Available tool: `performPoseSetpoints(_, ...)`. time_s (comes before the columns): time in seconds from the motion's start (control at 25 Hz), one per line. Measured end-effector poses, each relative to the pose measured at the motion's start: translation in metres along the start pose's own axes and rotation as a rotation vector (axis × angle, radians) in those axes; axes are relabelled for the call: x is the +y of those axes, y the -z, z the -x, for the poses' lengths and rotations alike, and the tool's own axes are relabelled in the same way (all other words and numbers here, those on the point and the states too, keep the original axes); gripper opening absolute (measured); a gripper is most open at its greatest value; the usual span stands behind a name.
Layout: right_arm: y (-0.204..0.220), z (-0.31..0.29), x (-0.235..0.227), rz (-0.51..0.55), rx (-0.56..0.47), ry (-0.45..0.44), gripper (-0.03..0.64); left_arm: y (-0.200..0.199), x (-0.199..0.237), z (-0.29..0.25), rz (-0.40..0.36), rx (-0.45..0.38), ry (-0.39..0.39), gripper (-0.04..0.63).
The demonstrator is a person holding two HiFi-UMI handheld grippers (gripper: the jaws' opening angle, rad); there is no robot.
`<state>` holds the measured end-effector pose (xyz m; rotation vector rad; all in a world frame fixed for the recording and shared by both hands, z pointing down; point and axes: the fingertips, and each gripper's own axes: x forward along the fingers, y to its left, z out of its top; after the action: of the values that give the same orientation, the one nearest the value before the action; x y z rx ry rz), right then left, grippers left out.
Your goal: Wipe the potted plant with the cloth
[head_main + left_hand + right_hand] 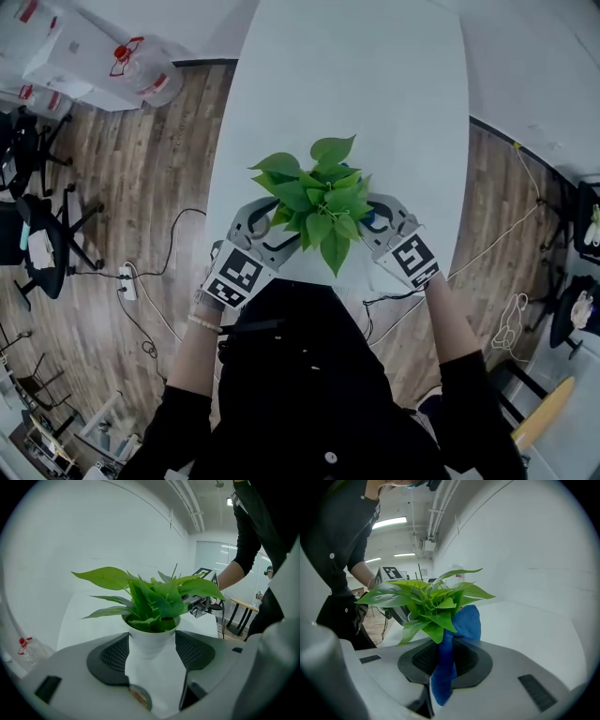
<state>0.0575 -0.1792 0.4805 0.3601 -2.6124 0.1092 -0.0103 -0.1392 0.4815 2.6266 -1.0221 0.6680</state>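
A potted plant [319, 202] with broad green leaves stands near the front edge of the long white table [347, 84]. Its white pot [151, 641] sits between the pads of my left gripper [152, 645], whose jaws stand wide and meet the pot's sides. In the head view the left gripper [267, 223] is at the plant's left and the right gripper [375, 217] at its right, both partly under leaves. My right gripper [446, 660] is shut on a blue cloth [452, 634], whose bunched top touches the lower leaves [426, 602].
I stand at the table's near end; the tabletop stretches bare beyond the plant. On the wooden floor to the left are a water jug [141, 67], office chairs [42, 234] and a power strip [127, 281] with cables. More cables lie at the right.
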Motion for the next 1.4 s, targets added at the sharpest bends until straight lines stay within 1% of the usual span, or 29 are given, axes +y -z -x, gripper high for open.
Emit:
performPoseSetpoints(0.28,0.008,0.007,0.020,-0.069,-0.004,0.074,0.084,-0.001,0.000,-0.001,0.037,-0.007,-0.018,0.321)
performPoseSetpoints(0.48,0.014,0.011,0.034,-0.129,-0.014,0.143,0.084,-0.003,-0.004,-0.007,0.052,-0.004,-0.030,0.321)
performPoseSetpoints(0.68,0.016,0.012,0.048,-0.187,-0.006,0.184,0.084,-0.005,-0.006,-0.012,0.067,0.004,-0.019,0.321)
performPoseSetpoints(0.8,0.015,0.009,0.055,-0.233,-0.022,0.216,0.084,-0.003,-0.006,-0.013,0.080,0.005,-0.015,0.321)
performPoseSetpoints(0.92,0.023,0.014,0.052,-0.297,-0.014,0.275,0.084,-0.004,-0.013,-0.016,0.090,0.002,0.021,0.322)
performPoseSetpoints(1.0,0.025,0.016,0.047,-0.319,-0.024,0.309,0.084,-0.003,-0.014,-0.017,0.105,-0.004,0.049,0.322)
performPoseSetpoints(1.08,0.027,0.017,0.040,-0.326,-0.023,0.334,0.084,-0.001,-0.013,-0.017,0.105,-0.008,0.064,0.322)
performPoseSetpoints(1.2,0.028,0.018,0.027,-0.332,-0.021,0.368,0.084,0.009,-0.013,-0.014,0.081,0.041,0.086,0.322)
performPoseSetpoints(1.28,0.026,0.018,0.019,-0.332,-0.029,0.381,0.084,0.014,-0.009,-0.011,0.074,0.056,0.086,0.322)
performPoseSetpoints(1.4,0.023,0.014,0.007,-0.327,-0.035,0.389,0.084,0.017,0.005,-0.007,0.070,0.055,0.079,0.322)
